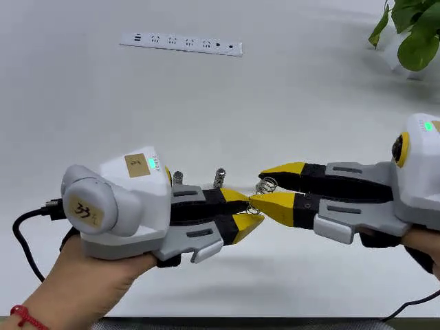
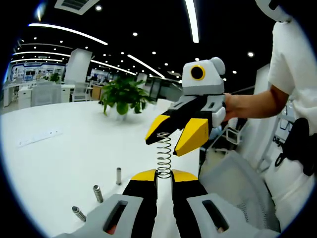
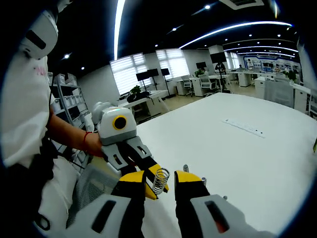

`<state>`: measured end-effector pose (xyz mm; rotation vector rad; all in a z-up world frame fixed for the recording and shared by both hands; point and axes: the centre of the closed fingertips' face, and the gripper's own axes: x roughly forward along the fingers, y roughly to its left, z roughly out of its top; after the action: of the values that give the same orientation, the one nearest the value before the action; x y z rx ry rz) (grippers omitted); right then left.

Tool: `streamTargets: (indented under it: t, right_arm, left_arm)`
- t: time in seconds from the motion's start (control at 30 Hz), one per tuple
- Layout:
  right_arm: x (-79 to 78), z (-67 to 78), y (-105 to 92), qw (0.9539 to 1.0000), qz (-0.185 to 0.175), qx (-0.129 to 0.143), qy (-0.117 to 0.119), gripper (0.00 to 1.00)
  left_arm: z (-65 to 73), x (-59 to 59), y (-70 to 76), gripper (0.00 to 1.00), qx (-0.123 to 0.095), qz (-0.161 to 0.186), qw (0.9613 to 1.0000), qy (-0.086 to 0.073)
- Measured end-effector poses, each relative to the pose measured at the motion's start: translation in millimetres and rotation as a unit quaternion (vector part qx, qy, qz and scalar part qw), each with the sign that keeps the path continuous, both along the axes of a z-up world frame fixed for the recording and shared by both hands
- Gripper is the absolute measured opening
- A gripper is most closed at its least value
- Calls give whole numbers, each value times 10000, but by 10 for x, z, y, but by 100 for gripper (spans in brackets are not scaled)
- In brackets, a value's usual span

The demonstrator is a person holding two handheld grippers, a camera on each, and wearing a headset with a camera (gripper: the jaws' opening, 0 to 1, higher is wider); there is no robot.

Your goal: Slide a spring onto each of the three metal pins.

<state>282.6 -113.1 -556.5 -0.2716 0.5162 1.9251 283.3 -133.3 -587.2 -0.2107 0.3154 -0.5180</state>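
A small steel spring [image 1: 267, 184] [image 2: 164, 153] [image 3: 159, 179] is stretched between the two grippers above the white table. My left gripper [image 1: 253, 210] [image 2: 163, 174] is shut on its lower end. The upper end lies between the parted jaws of my right gripper [image 1: 258, 185] [image 2: 162, 146] [image 3: 166, 181], which faces the left one tip to tip. Three short metal pins stand in a row on the table; in the left gripper view the far pin [image 2: 119, 175] looks bare, while the middle pin [image 2: 97, 192] and the near pin [image 2: 78, 213] look coiled. Two pins [image 1: 178, 177] [image 1: 220, 177] show just behind the left gripper.
A white power strip [image 1: 181, 43] [image 2: 39, 138] lies at the far side of the table. A potted plant [image 1: 409, 31] [image 2: 121, 94] stands at the far right corner. A black cable [image 1: 24, 240] trails from the left gripper. A grey chair [image 2: 237, 183] sits beside the table edge.
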Motion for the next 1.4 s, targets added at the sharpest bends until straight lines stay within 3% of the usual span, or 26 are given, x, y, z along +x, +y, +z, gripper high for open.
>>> streamTargets:
  t: [0.1,0.2,0.27,0.33,0.43,0.5,0.63,0.77,0.87,0.97,1.1,1.4]
  right_arm:
    - [-33,-48,-61,9976,540,-307,-317,25]
    - [-89,-47,-97,9898,1140,-495,-695,27]
    - [-139,-34,-117,9832,1505,-651,-801,28]
    - [-118,-44,-105,9747,1779,-758,-1123,28]
    - [-121,-50,-95,9618,2173,-917,-1392,28]
    - [-155,-38,-94,9510,2476,-1034,-1536,28]
    - [-181,-81,-108,9250,3092,-1277,-1802,27]
    - [-232,-124,-111,9043,3482,-1451,-1997,27]
    - [-257,-149,-107,8862,3768,-1570,-2194,25]
    - [-307,-145,-126,8763,3942,-1701,-2185,21]
    - [-287,-204,-160,8553,4190,-1851,-2423,19]
    - [-262,-243,-172,8427,4360,-1911,-2515,14]
  left_arm:
    - [10,-5,-11,10,25,-19,10000,-20]
    - [11,-12,-12,10,44,-40,10000,-42]
    - [19,-16,-13,10,44,-37,10000,-59]
    - [23,-21,-5,10,42,-36,10000,-81]
    - [27,-28,-2,10,46,-52,9999,-104]
    - [25,-35,-5,10,59,-74,9999,-115]
    - [17,-46,-14,10,83,-107,9998,-131]
    - [13,-57,-27,10,86,-128,9998,-148]
    - [-6,-72,-47,10,120,-165,9997,-141]
    - [-14,-79,-56,10,117,-179,9997,-144]
    - [-13,-79,-56,10,93,-170,9997,-161]
    - [-17,-71,-58,10,59,-195,9996,-175]
